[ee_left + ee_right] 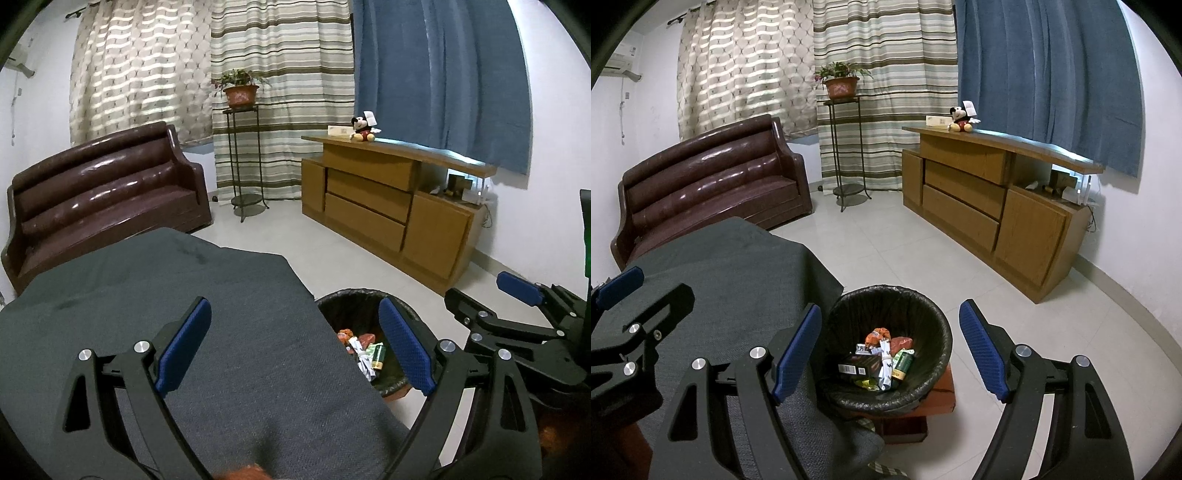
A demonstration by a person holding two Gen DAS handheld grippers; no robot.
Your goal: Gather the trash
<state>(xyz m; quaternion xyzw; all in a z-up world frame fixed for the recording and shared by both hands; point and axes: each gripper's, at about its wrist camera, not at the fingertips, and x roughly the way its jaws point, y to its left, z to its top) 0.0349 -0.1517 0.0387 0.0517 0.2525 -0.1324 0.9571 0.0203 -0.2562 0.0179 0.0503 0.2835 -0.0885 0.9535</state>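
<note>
A black-lined trash bin [923,314] stands on a small red stool beside a table with a dark grey cloth [738,269]. Several wrappers and small boxes [882,362] lie inside the bin. My right gripper [890,350] is open and empty, held above the bin. My left gripper [295,347] is open and empty over the right edge of the grey cloth [184,288], with the bin [343,306] and its trash [364,350] just to its right. The right gripper also shows in the left wrist view [517,291].
A brown leather sofa [709,177] stands behind the table. A metal plant stand with a potted plant [842,86] is by the curtains. A wooden cabinet [997,199] with a Mickey plush [962,118] lines the right wall. Pale tiled floor [905,251] lies between.
</note>
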